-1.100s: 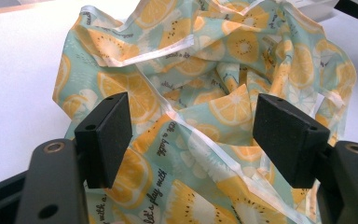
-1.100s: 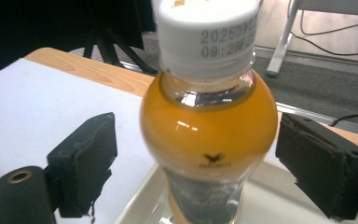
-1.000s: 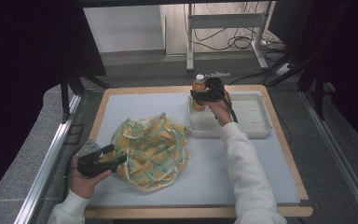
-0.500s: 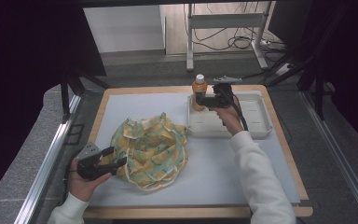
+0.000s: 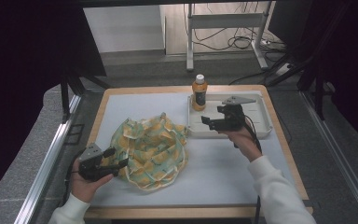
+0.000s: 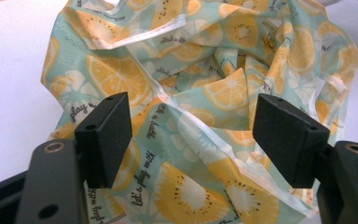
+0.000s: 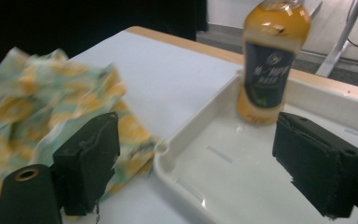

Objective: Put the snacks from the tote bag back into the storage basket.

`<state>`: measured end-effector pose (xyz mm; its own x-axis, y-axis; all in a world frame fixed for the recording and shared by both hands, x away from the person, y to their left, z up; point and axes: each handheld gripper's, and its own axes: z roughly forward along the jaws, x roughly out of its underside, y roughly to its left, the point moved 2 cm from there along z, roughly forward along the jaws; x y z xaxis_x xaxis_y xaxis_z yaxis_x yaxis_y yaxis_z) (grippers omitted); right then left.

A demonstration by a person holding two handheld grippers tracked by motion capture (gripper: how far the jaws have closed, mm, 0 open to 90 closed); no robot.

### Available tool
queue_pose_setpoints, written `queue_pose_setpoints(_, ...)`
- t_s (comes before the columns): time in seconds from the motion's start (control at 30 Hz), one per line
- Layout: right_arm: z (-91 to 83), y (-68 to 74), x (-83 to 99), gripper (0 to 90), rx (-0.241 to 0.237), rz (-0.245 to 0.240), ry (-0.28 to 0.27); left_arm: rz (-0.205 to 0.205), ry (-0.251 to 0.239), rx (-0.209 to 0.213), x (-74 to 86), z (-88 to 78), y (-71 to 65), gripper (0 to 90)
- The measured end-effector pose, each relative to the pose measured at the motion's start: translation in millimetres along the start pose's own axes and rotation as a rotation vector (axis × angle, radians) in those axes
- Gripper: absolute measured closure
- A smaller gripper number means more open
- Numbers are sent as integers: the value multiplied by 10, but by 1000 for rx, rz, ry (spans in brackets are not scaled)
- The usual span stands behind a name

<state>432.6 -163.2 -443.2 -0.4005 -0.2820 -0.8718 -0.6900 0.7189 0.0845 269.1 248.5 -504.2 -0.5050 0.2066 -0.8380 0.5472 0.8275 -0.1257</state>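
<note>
White table [image 5: 223, 172]: our tray [image 5: 261, 132] at far right edge holds upright juice bottle [image 5: 198, 92] in its far-left corner; right gripper [image 5: 209, 122] released above tray, left gripper [image 5: 116, 158] released at fruit-print bag [image 5: 151, 147]

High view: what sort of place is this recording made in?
Probably a lab or workshop set up for recording, not a home. A wood-edged table stands on grey floor, a metal frame with loose cables sits behind it, and dark curtains hang at both sides.

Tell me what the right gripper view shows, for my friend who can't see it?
An orange drink bottle with a dark label stands upright in the far corner of a white tray. The right gripper hangs open, its two black jaws spread wide in front of the tray. To the left, a crumpled cloth printed with orange slices lies on the white table.
</note>
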Motion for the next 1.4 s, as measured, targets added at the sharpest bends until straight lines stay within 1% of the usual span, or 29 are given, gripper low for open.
queue_pose_setpoints(0.13, -176, 145, 191, 153, -38, -26, 18, 1, 2, 1, 0, 9, -2, 290)
queue_pose_setpoints(0.3, -367, 267, 406, 159, -62, -38, 18, 7, 6, 5, -7, 28, -15, 290)
queue_pose_setpoints(0.47, -493, 336, 679, 165, -74, -39, 27, 12, 10, 9, -11, 45, -24, 289)
queue_pose_setpoints(0.63, -543, 342, 857, 167, -64, -43, 50, 17, 13, 12, -8, 47, -44, 287)
queue_pose_setpoints(0.77, -556, 324, 929, 173, -47, -42, 55, 22, 15, 14, -3, 45, -57, 287)
queue_pose_setpoints(0.9, -501, 301, 984, 176, -36, -39, 68, 25, 18, 14, 0, 50, -61, 287)
queue_pose_setpoints(1.07, -433, 331, 1015, 178, -35, -69, 87, 26, 23, 12, 12, 51, -68, 286)
queue_pose_setpoints(1.23, -433, 324, 1007, 179, -29, -77, 80, 27, 27, 10, 26, 52, -70, 285)
queue_pose_setpoints(1.4, -445, 316, 999, 179, -29, -74, 64, 26, 28, 11, 29, 54, -65, 281)
